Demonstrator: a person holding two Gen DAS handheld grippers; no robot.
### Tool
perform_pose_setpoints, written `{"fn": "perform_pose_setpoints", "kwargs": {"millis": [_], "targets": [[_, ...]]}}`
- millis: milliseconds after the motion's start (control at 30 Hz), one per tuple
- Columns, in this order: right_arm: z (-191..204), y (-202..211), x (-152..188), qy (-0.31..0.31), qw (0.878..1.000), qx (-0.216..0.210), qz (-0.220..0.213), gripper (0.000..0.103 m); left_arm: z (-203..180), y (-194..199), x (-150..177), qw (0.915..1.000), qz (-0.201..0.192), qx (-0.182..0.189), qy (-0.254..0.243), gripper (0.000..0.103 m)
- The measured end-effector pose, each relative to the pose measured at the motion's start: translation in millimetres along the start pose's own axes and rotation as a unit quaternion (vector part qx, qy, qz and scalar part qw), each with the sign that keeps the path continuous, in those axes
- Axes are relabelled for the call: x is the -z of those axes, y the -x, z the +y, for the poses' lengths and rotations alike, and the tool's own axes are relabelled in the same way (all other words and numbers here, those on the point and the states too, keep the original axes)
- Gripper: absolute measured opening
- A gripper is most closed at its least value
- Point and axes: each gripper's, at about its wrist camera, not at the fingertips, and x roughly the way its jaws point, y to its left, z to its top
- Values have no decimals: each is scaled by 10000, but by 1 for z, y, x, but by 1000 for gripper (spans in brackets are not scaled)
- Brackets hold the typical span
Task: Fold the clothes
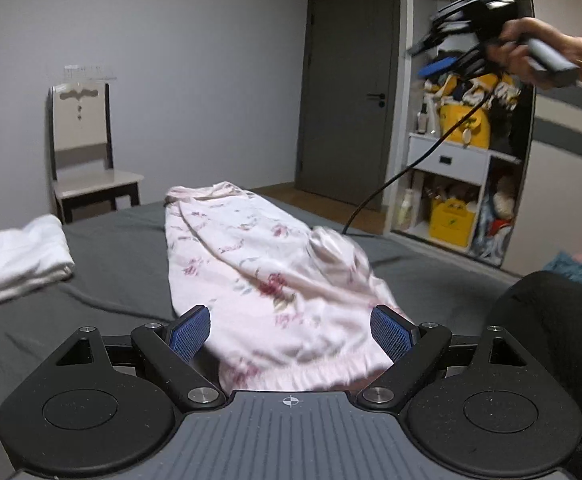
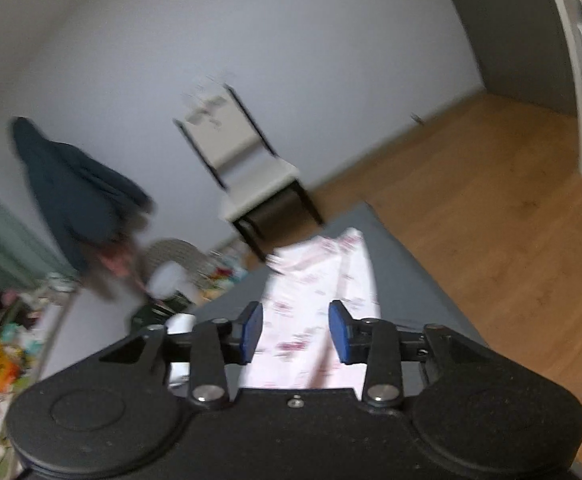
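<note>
Pink flowered garment [image 1: 267, 280] lies lengthwise on the grey bed [image 1: 111, 264], folded white cloth [image 1: 15, 256] to its left. Left gripper [image 1: 291, 330] low over its near hem, jaws apart; right gripper [image 2: 295, 330] raised, jaws apart, empty. No writing readable.

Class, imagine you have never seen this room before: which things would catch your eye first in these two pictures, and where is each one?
First, the pink floral garment stretched lengthways along the grey bed, its near end lying between the open fingers of the left claw. Next, the right claw raised high in a hand at upper right, open and empty, its cable trailing down. A folded white garment rests at the bed's left side.
</note>
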Motion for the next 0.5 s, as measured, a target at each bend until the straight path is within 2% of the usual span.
{"fn": "perform_pose_setpoints", "kwargs": {"millis": [67, 100, 133, 200, 233, 333, 400, 467, 500], "targets": [[14, 28, 4, 120, 9996, -75, -225, 43, 4, 8, 0, 9996, -4, 159, 223, 88], [21, 42, 6, 177, 9992, -109, -336, 43, 6, 10, 1, 9992, 19, 227, 313, 92], [28, 56, 8, 234, 9986, -143, -447, 43, 6, 11, 2, 9990, 42, 269, 340, 97], [42, 83, 12, 348, 9969, -210, -668, 45, 6, 12, 6, 9991, 89, 304, 281, 100], [46, 92, 14, 439, 9963, -103, -732, 46, 5, 12, 7, 9991, 113, 331, 226, 100], [49, 117, 15, 352, 9963, -62, -777, 46, -2, 10, 11, 9990, 205, 387, -58, 100], [50, 138, 13, 84, 9962, -256, -827, 46, -10, 10, 11, 9983, 259, 412, -325, 100], [52, 158, 11, -191, 9949, -459, -878, 47, -21, 10, 11, 9962, 281, 362, -744, 100], [58, 172, 9, -107, 9940, -475, -976, 48, -27, 8, 11, 9939, 286, 304, -1020, 100]]}}
